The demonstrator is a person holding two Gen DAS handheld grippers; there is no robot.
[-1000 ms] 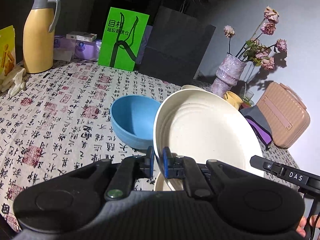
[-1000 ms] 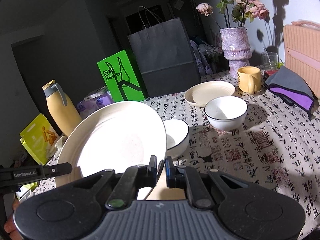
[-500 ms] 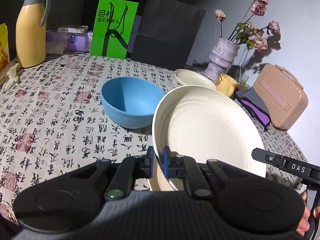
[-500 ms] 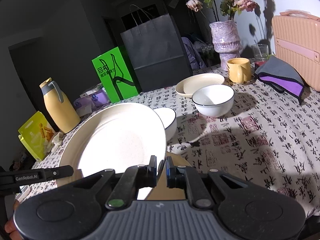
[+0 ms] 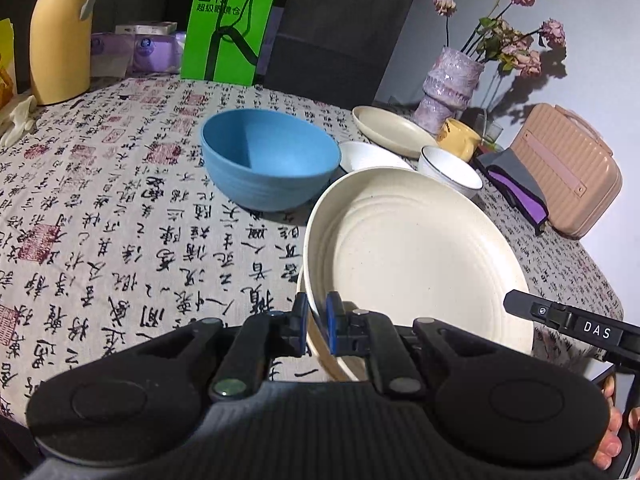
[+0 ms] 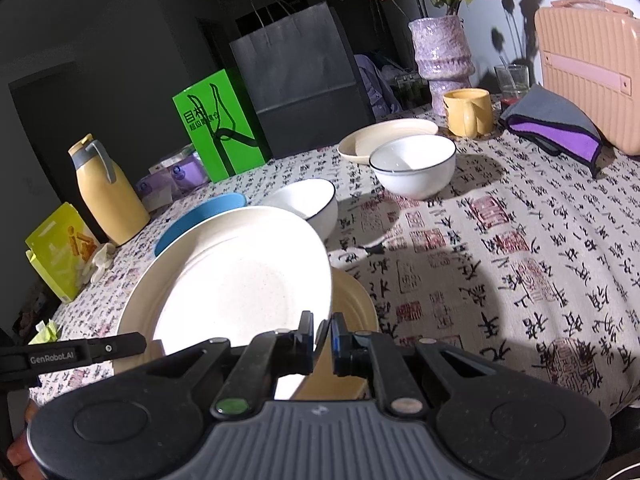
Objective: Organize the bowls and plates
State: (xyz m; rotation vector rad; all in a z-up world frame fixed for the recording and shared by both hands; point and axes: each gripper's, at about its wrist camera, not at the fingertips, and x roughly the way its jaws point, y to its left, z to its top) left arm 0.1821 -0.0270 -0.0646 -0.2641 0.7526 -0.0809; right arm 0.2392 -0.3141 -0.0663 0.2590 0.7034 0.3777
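Cream plate (image 5: 416,256) is pinched at opposite rims by left claw (image 5: 317,314) and right claw (image 6: 322,334).

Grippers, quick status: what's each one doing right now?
Left gripper: closed on the left rim of the large cream plate.
Right gripper: closed on the same plate's right rim.
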